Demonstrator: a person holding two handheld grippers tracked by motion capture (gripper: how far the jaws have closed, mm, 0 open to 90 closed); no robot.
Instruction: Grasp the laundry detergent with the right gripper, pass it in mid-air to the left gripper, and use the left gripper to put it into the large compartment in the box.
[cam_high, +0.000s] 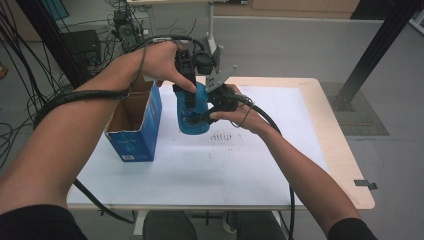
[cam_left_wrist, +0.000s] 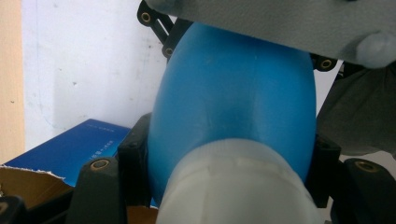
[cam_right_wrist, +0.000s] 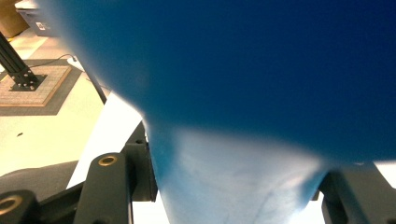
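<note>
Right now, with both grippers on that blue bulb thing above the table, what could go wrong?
1. The blue bulb is rounded and smooth, held in the air between the left gripper and the right gripper; it could squirt out of the jaws.
2. It may be soft, so a hard squeeze might deform it.
3. The open cardboard box stands close to the left; a swing that way could knock it.

lab, cable bundles (cam_high: 30, 45), black frame post (cam_high: 372, 50)
</note>
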